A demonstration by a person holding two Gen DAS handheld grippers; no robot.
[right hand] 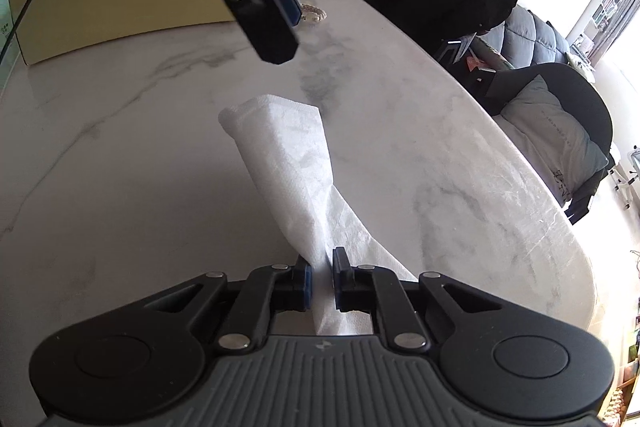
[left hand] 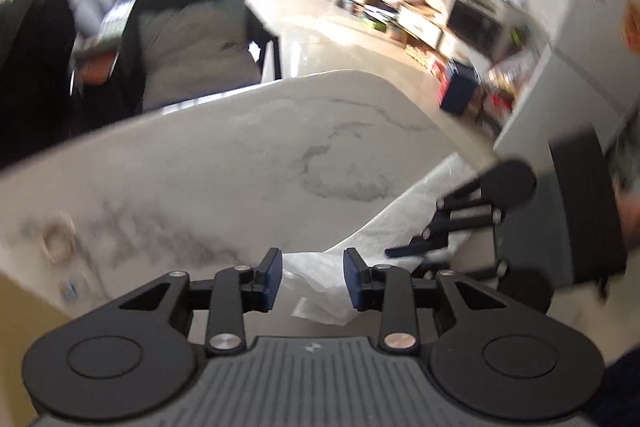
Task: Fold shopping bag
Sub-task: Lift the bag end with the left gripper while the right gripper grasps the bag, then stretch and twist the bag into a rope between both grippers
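Pinching crinkly white bag, right gripper

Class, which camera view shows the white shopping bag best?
The right wrist view: the white shopping bag lies as a long folded strip across the marble table, sharp and nearly whole. The left wrist view shows only a blurred, crumpled end.

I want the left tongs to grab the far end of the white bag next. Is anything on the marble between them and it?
Nothing visible: bare marble table lies between the raised left tongs and the white folded fabric shopping bag.
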